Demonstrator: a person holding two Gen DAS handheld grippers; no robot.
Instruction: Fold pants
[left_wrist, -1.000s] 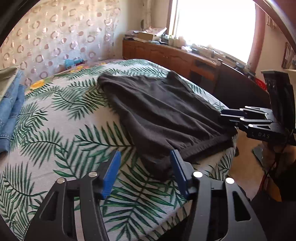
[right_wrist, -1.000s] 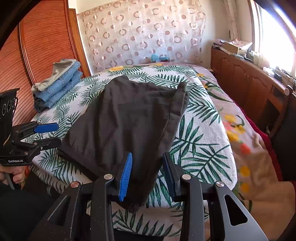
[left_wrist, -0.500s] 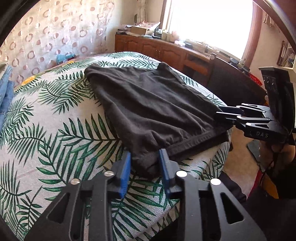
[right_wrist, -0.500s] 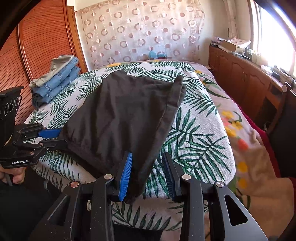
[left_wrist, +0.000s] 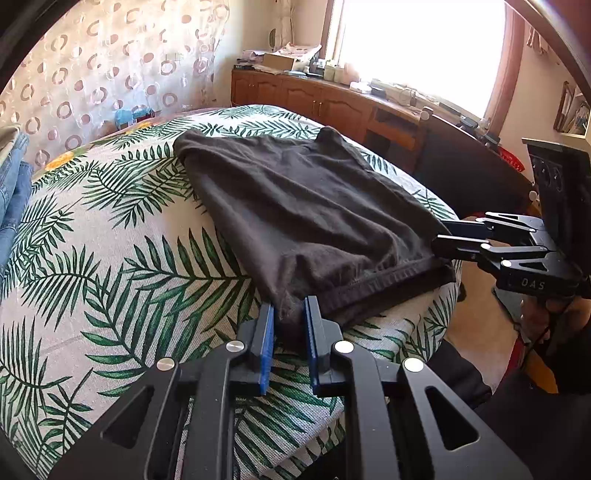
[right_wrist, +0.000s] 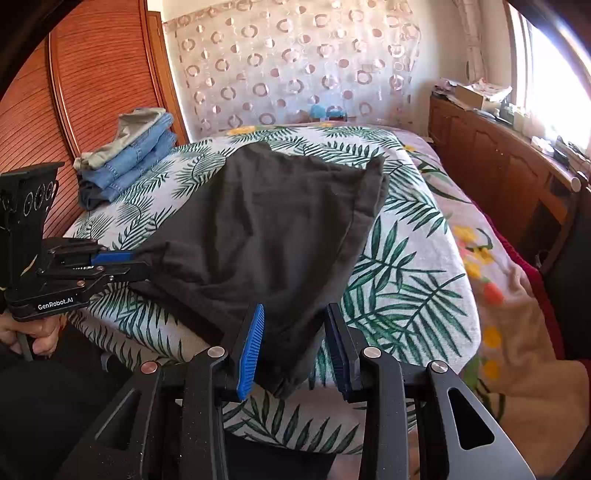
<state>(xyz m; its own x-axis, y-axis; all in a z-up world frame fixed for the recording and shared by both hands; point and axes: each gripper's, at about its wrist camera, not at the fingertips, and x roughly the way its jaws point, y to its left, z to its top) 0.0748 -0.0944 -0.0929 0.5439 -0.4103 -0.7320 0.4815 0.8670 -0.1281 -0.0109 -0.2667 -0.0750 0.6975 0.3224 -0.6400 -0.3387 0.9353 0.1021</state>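
Observation:
Dark grey pants (left_wrist: 295, 206) lie folded on the palm-leaf bedspread (left_wrist: 110, 258), with the waistband at the near edge of the bed. My left gripper (left_wrist: 289, 317) is shut on the left corner of the waistband. It also shows in the right wrist view (right_wrist: 136, 264), pinching that corner. My right gripper (right_wrist: 295, 347) is around the right corner of the pants (right_wrist: 266, 229); its jaws stand a hand's width apart with cloth between them, not pressed. It also shows in the left wrist view (left_wrist: 443, 232).
A stack of folded jeans (right_wrist: 129, 151) lies at the far left of the bed by the wooden headboard (right_wrist: 85, 88). A wooden sideboard (right_wrist: 498, 166) under the window runs along the right side. A flowered blanket (right_wrist: 509, 295) hangs off the bed's right edge.
My left gripper moved in on the waistband's left corner and closed on it. The right gripper stayed around the right corner, jaws still apart.

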